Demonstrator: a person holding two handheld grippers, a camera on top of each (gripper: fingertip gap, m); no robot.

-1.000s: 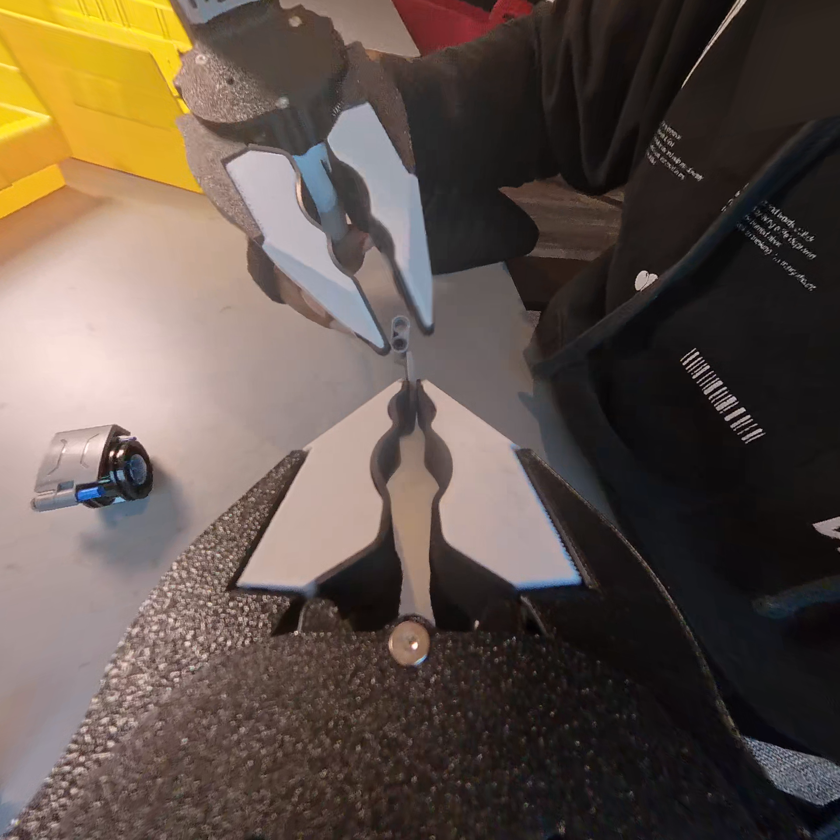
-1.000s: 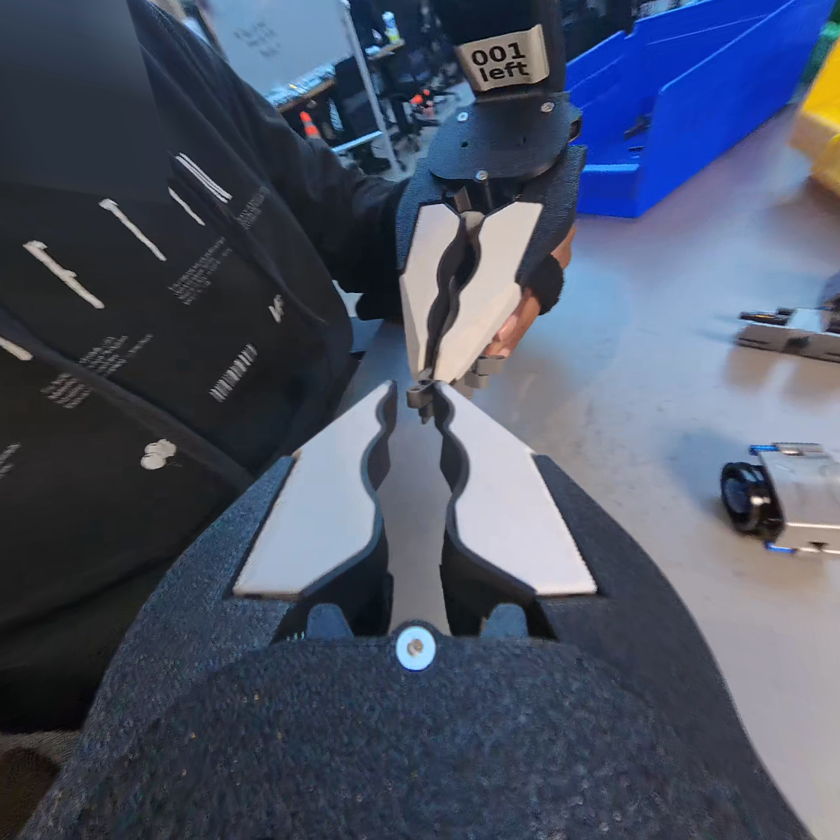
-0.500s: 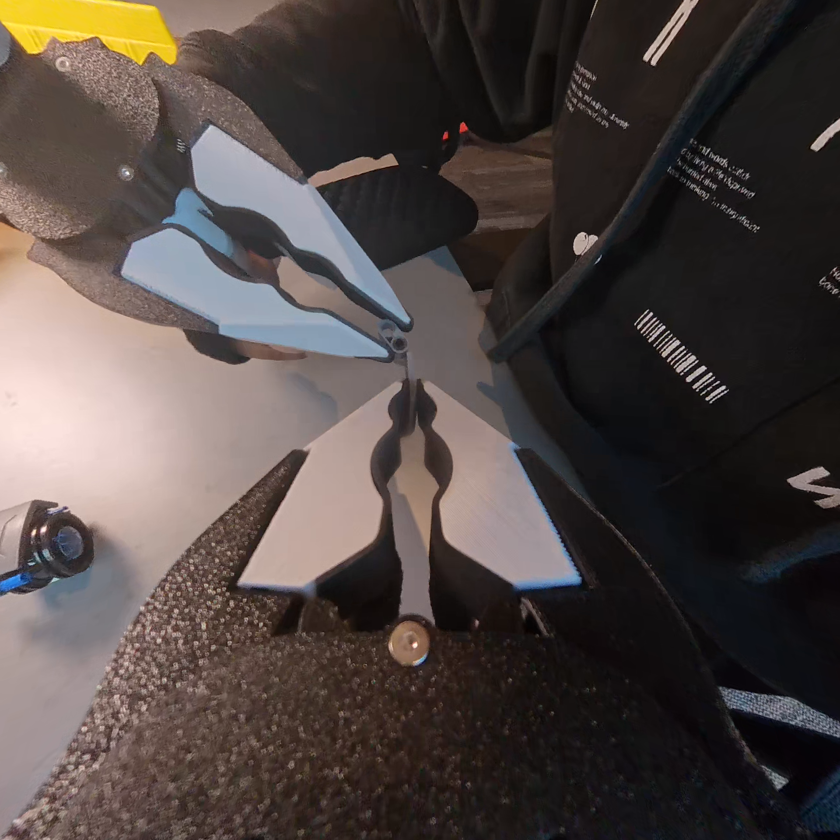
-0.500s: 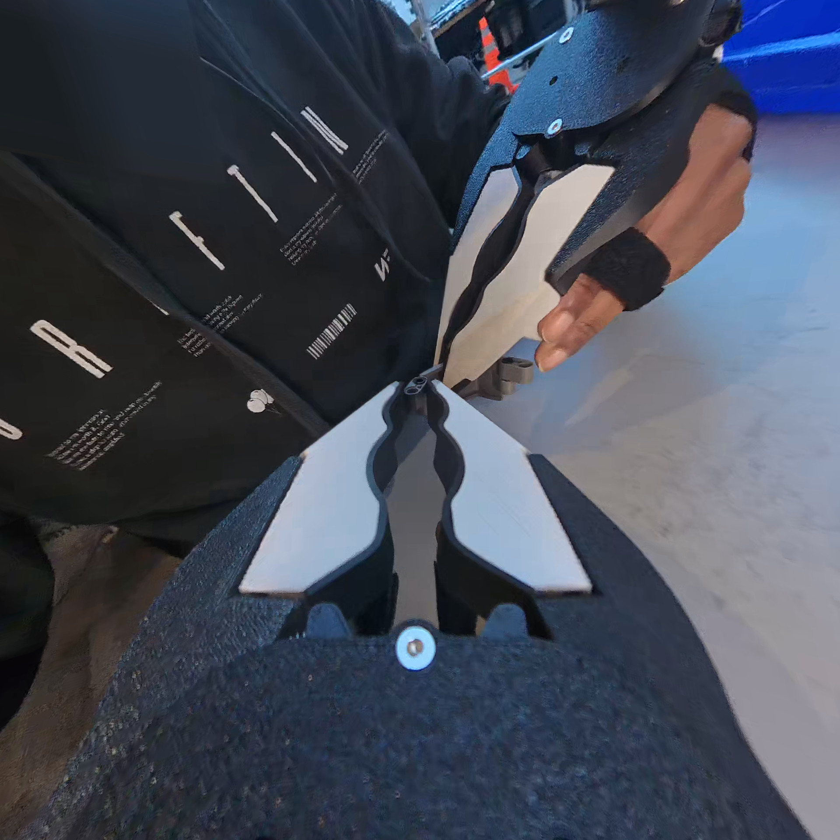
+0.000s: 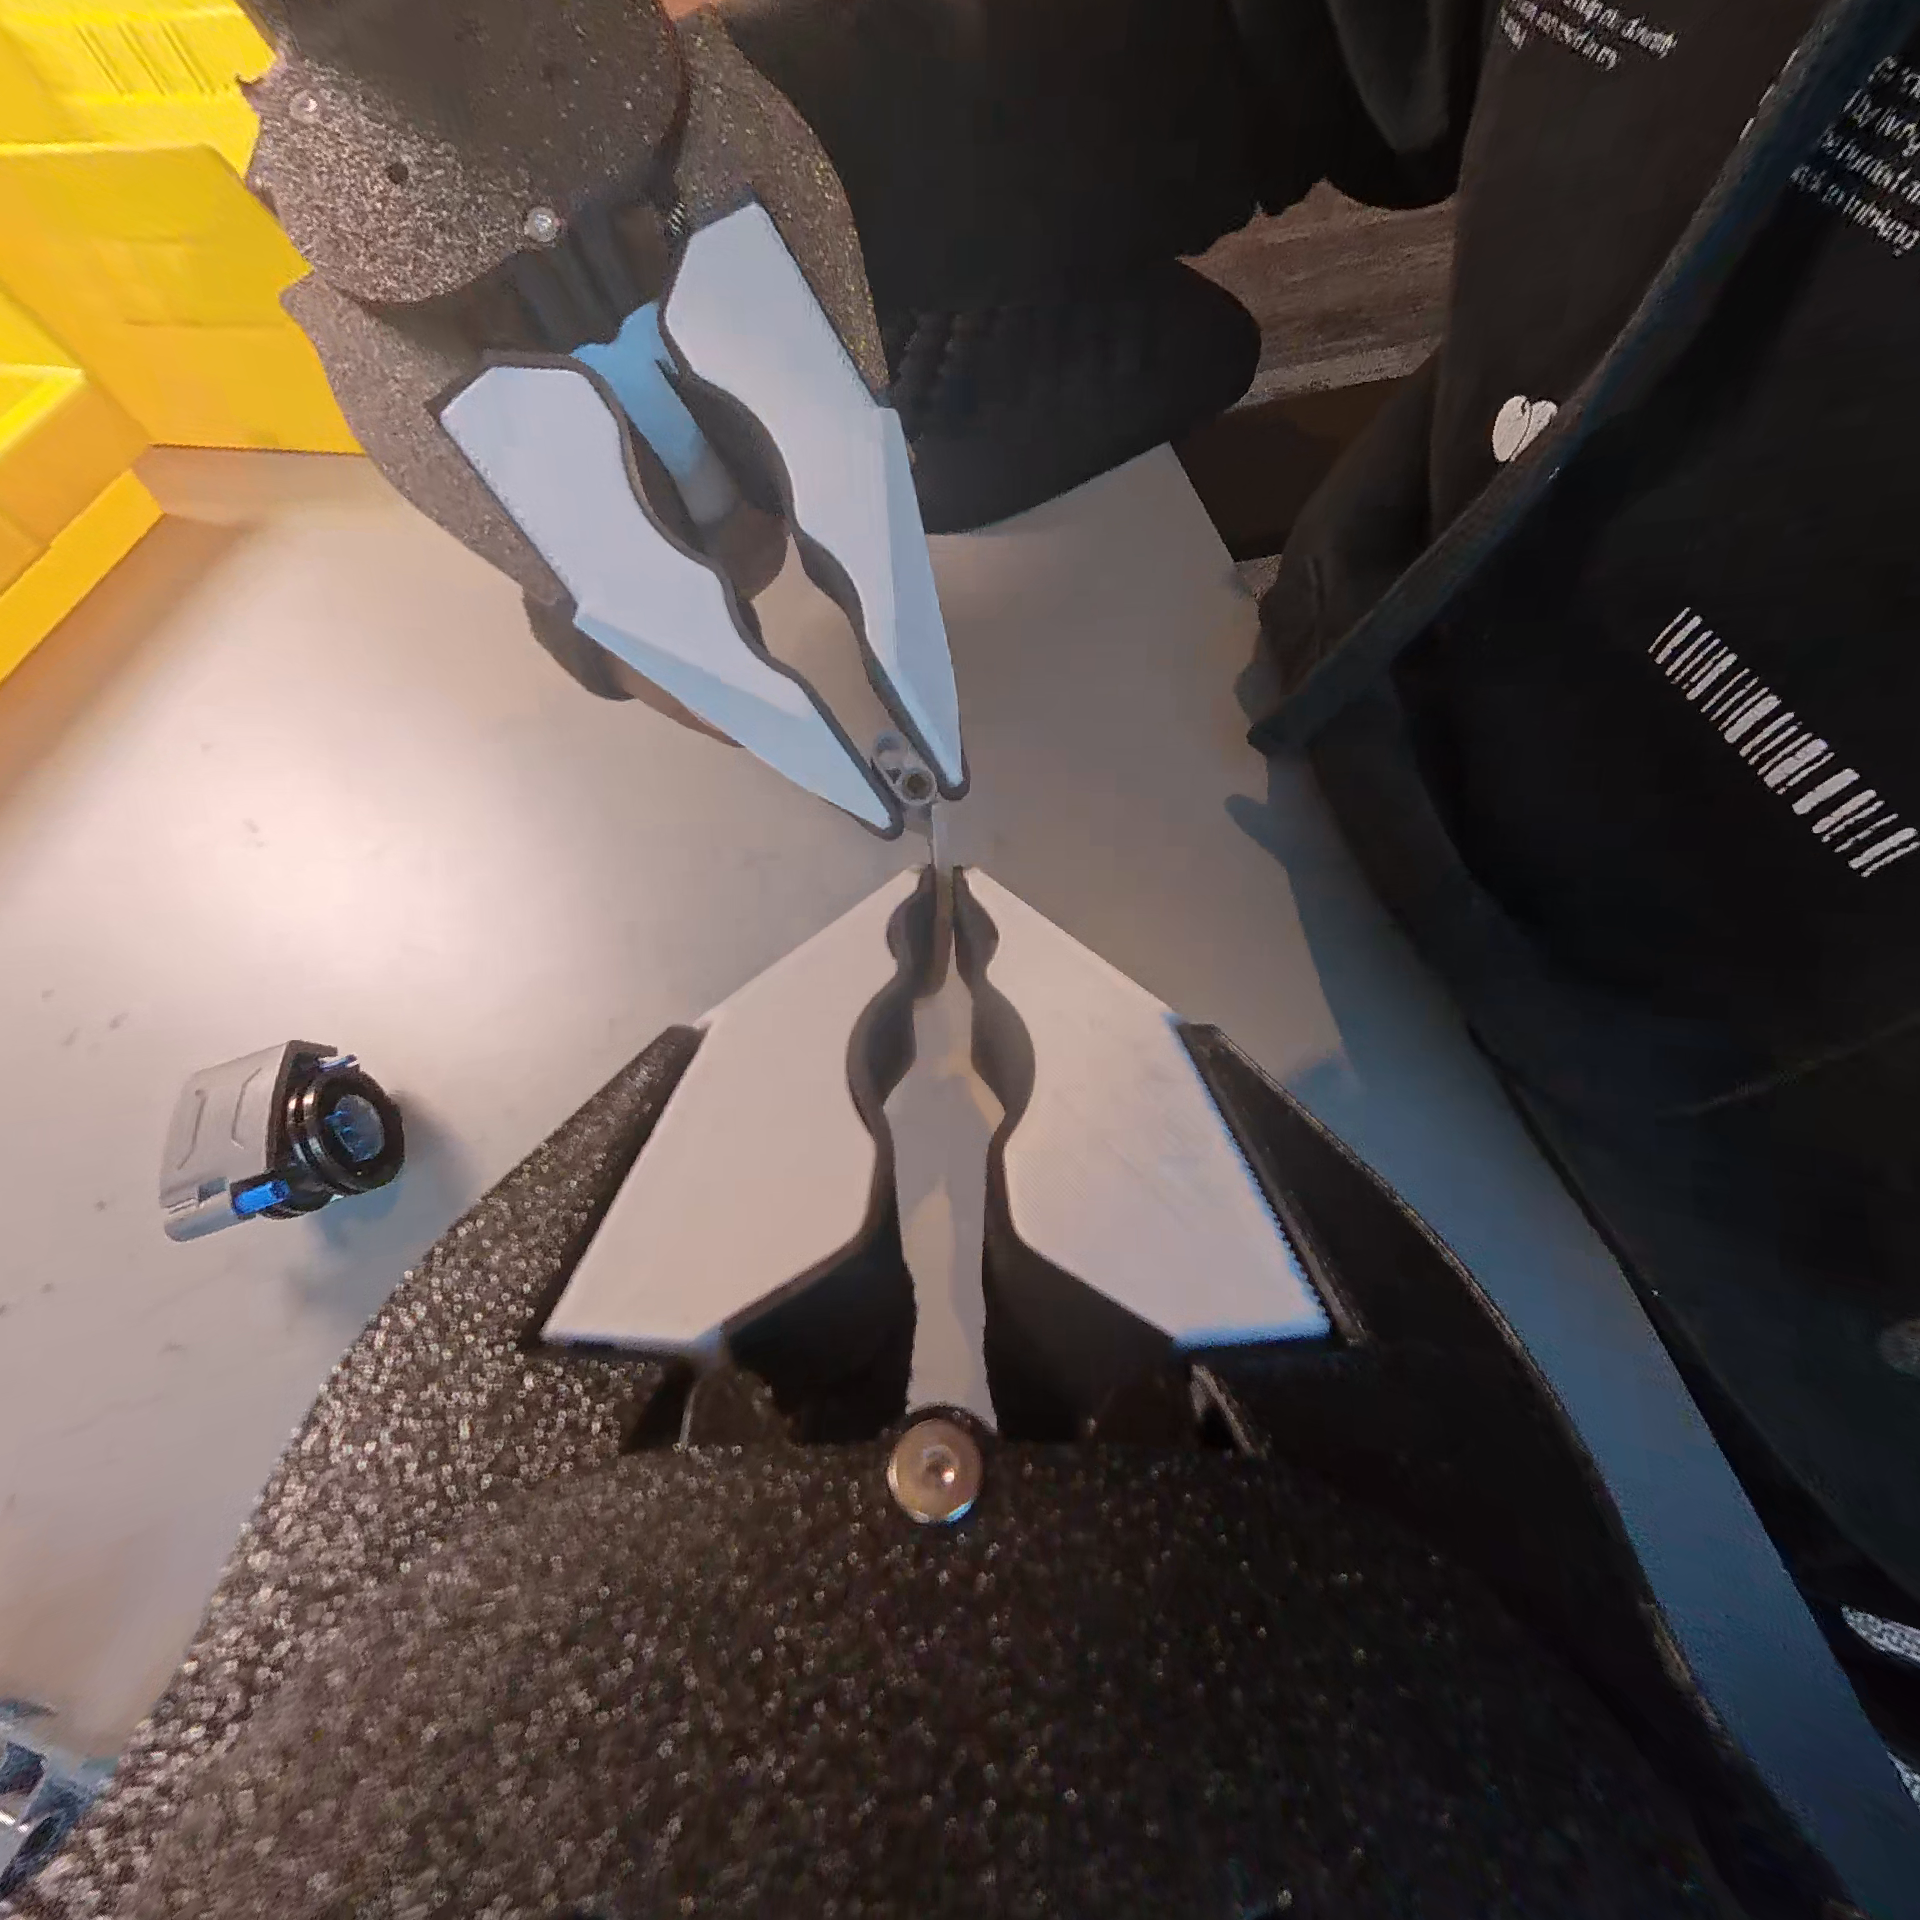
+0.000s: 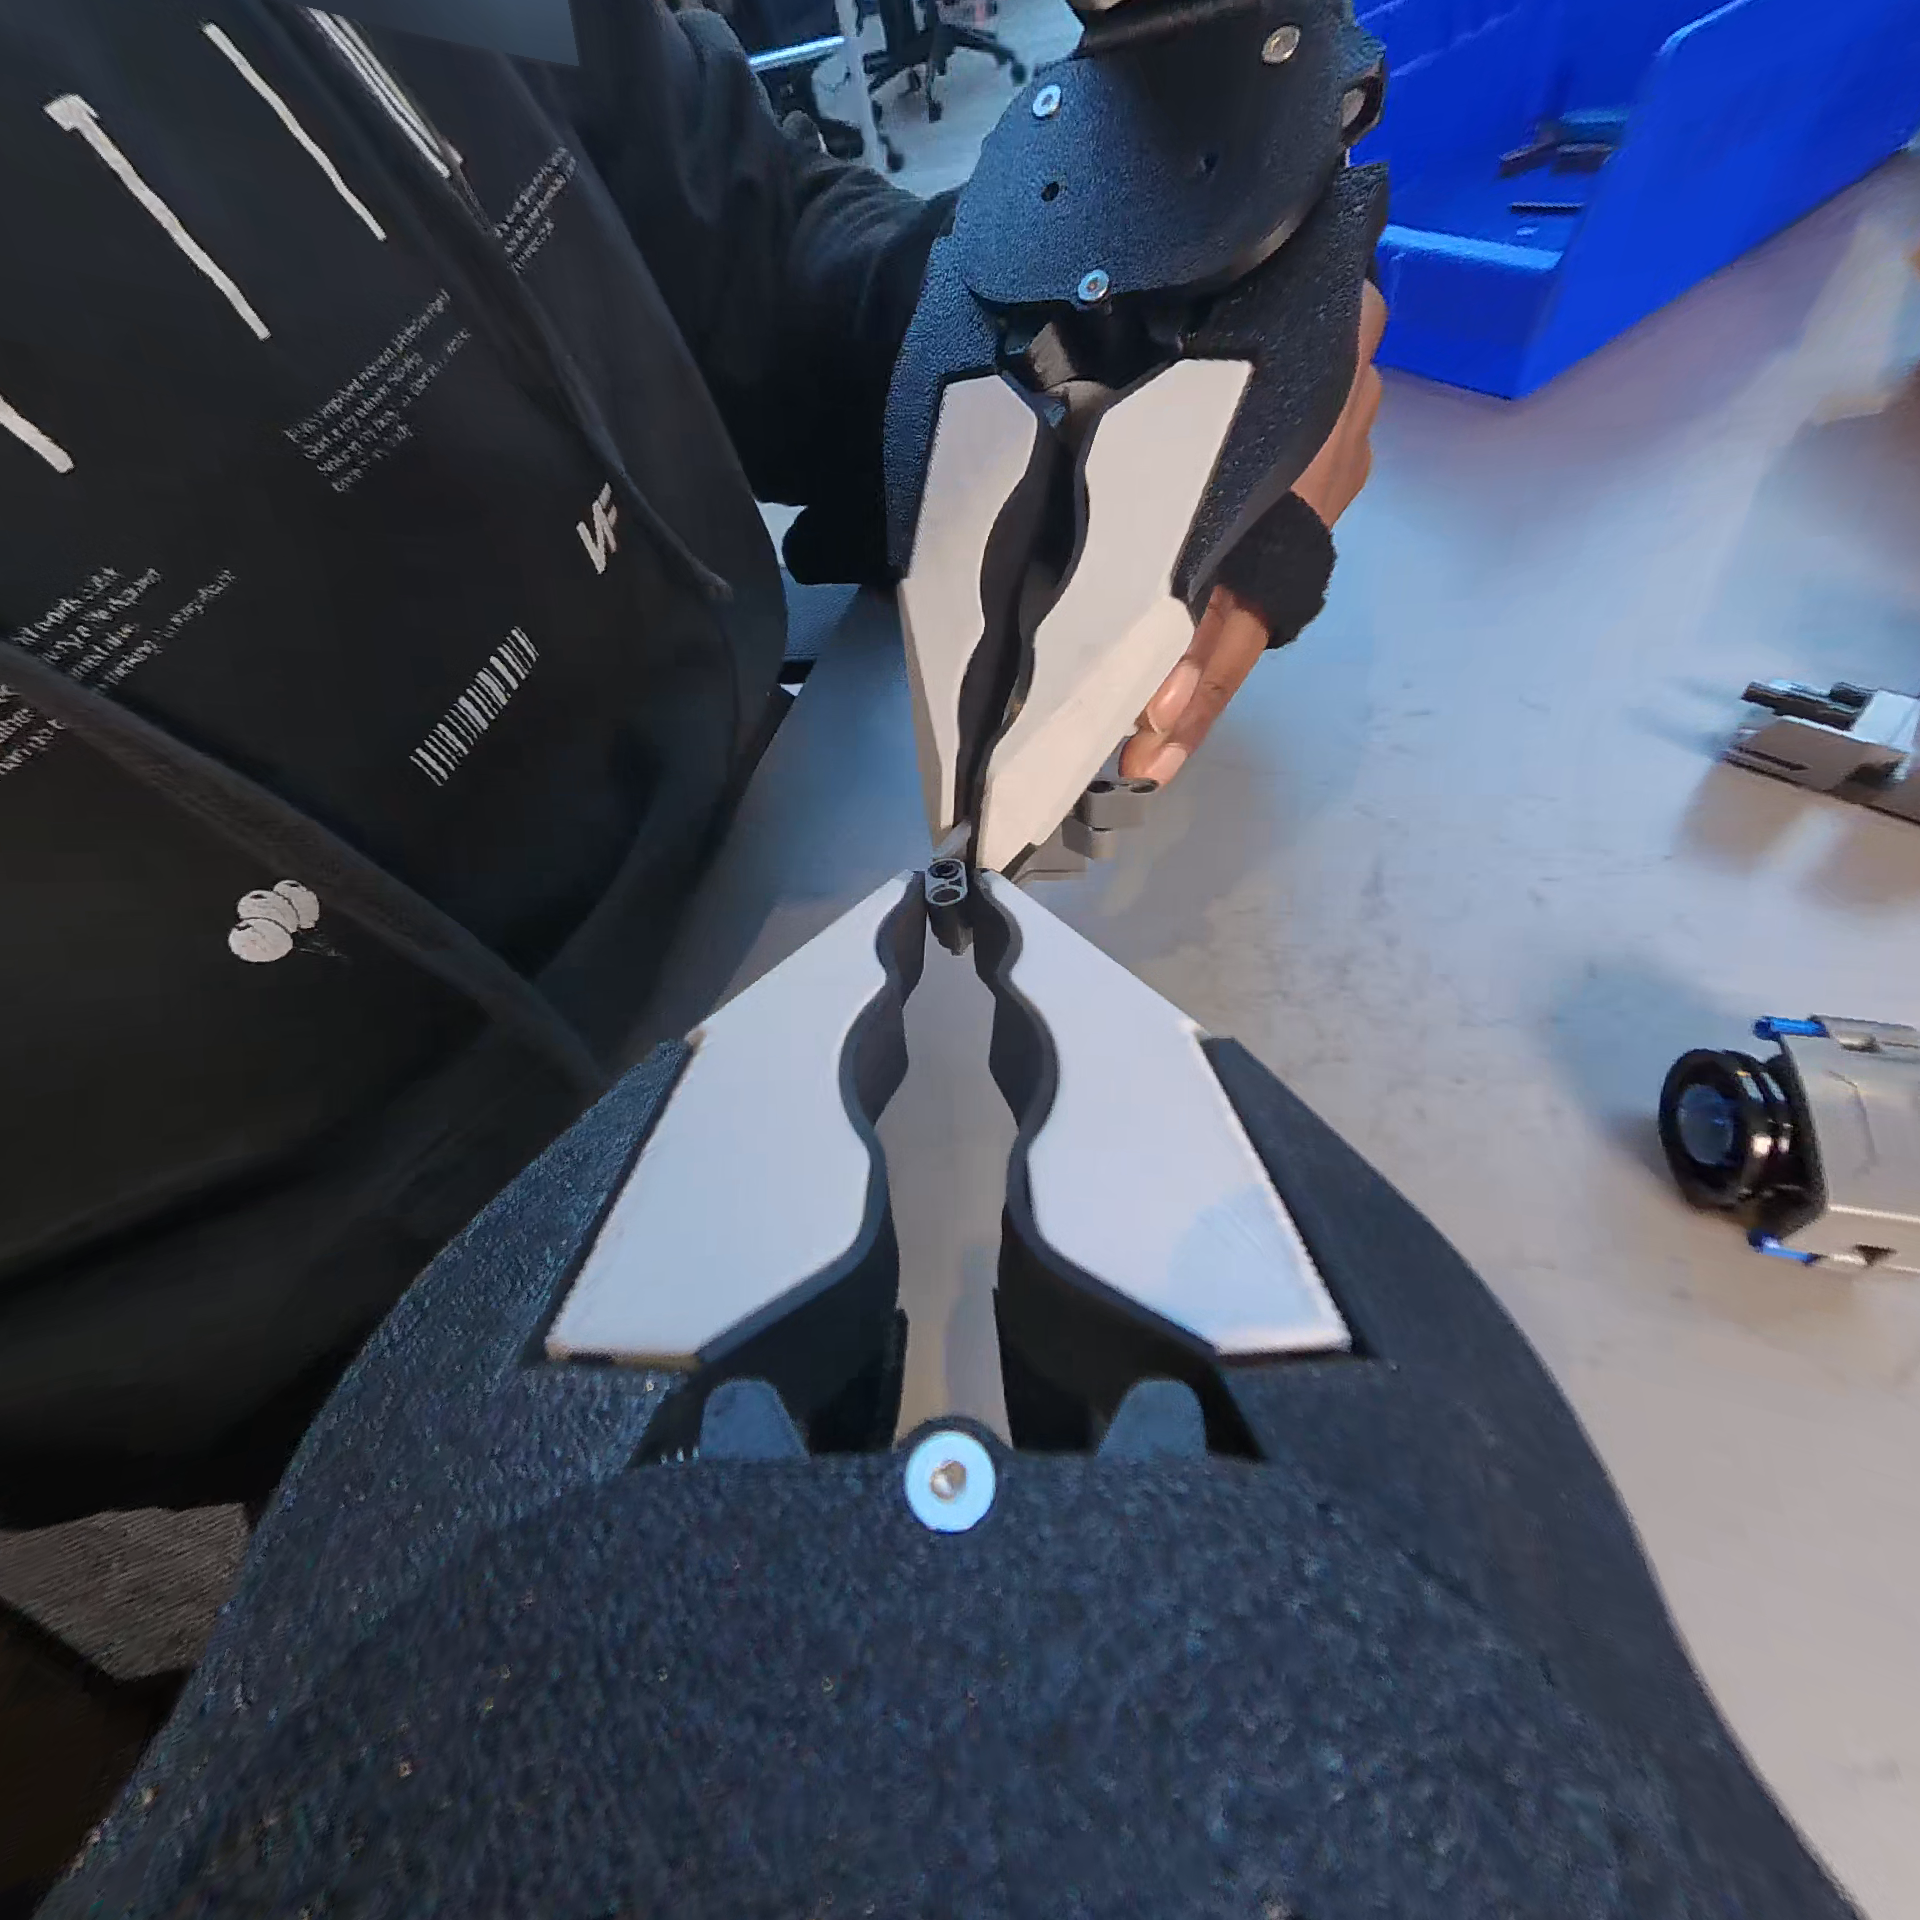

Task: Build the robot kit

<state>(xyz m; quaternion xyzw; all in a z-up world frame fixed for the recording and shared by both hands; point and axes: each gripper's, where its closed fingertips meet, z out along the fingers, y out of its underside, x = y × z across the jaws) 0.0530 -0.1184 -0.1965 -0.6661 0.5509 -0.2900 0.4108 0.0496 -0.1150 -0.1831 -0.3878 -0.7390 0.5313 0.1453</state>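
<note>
Blur softens the far right of the right wrist view, where a grey block at 3 o'clock is cut by the frame edge. What the left gripper pinches is hard to make out: only a thin grey sliver shows between its nearly closed tips, and in the right wrist view a grey bracket with 2 holes pokes out beside that gripper, its body hidden behind the fingers. The right gripper is pressed onto a small dark piece with 2 holes, held at its very tips; the left wrist view shows the same piece at 12 o'clock, just above the left gripper's tips and almost touching them. Both grippers meet tip to tip above a grey table. A small grey and black motor lies at 9 o'clock, well apart. Yellow bins stand at 10 o'clock, a blue bin at 1 o'clock. A person's black hoodie fills the near side.
</note>
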